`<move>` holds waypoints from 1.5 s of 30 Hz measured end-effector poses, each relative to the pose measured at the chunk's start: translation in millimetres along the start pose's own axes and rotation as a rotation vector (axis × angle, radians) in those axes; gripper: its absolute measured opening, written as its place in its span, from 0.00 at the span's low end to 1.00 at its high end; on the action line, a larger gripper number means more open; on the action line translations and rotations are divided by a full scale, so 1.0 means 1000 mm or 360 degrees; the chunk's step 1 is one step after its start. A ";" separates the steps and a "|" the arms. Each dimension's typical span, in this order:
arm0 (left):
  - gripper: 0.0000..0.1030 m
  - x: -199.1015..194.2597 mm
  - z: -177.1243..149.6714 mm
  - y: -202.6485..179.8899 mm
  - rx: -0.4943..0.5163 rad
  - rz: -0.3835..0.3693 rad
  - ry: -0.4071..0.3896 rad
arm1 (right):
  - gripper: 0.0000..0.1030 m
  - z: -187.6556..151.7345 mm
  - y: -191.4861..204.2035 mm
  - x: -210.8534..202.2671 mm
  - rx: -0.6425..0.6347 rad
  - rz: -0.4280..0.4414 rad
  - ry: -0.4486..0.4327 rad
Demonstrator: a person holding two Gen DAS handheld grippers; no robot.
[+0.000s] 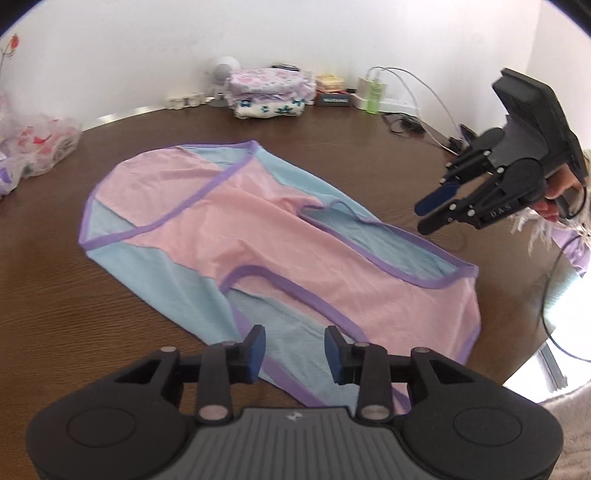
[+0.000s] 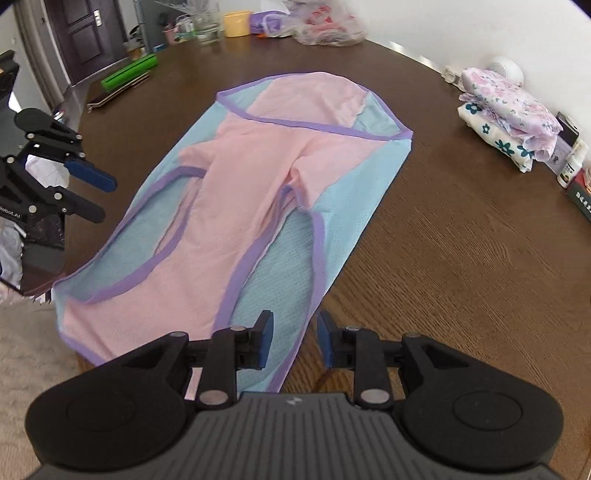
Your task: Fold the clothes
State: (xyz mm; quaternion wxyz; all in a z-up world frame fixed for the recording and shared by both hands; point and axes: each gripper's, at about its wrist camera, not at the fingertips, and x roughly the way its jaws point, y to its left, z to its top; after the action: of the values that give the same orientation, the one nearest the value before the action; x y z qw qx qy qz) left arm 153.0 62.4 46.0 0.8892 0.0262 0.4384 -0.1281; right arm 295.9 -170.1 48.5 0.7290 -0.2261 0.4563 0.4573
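Note:
A pink and light-blue garment (image 1: 258, 236) with purple trim lies spread flat on the brown wooden table (image 1: 74, 314). My left gripper (image 1: 294, 350) hovers over the garment's near purple-edged opening, open and holding nothing. My right gripper (image 1: 430, 212) hangs in the air off the garment's right side, open too, with a hand behind it. In the right wrist view the garment (image 2: 251, 184) stretches away from my right gripper (image 2: 295, 332), which is open above its near blue edge. The left gripper (image 2: 105, 197) shows at the left, beyond the cloth's edge.
A stack of folded floral clothes (image 1: 267, 92) (image 2: 506, 107) sits by the wall. Plastic bags (image 1: 33, 147) (image 2: 325, 26), a green bottle (image 1: 375, 92), cables (image 1: 406, 122), a yellow cup (image 2: 236, 24) and a green box (image 2: 129, 72) line the table's far edges.

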 end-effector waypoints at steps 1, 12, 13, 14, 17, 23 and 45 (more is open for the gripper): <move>0.34 0.003 0.001 0.005 -0.0013 0.0016 0.0000 | 0.25 0.004 -0.002 0.004 0.0034 -0.0043 -0.0008; 0.48 0.008 0.007 0.061 -0.0114 0.0170 -0.0044 | 0.35 -0.018 0.028 -0.004 0.0443 -0.0164 -0.0067; 0.50 0.007 0.011 0.070 -0.0121 0.0203 -0.0053 | 0.35 -0.021 0.032 -0.007 0.0488 -0.0177 -0.0075; 0.52 0.007 0.016 0.080 -0.0129 0.0241 -0.0064 | 0.36 -0.025 0.035 -0.010 0.0532 -0.0189 -0.0083; 0.53 0.015 0.038 0.116 -0.0186 0.0424 -0.0104 | 0.38 -0.036 0.046 -0.019 0.0665 -0.0227 -0.0107; 0.45 0.058 0.079 0.181 -0.0217 0.0575 -0.0085 | 0.43 -0.062 0.053 -0.021 0.1002 -0.0350 -0.0125; 0.00 0.131 0.114 0.180 0.0430 0.0508 0.0197 | 0.17 -0.063 0.072 0.014 0.1104 -0.0632 -0.0007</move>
State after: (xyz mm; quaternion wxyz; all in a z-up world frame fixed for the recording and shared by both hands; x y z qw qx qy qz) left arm 362.5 191.8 0.8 0.8580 0.2220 0.4614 -0.0413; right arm 206.4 -175.7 12.4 0.8374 -0.0494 0.5294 0.1267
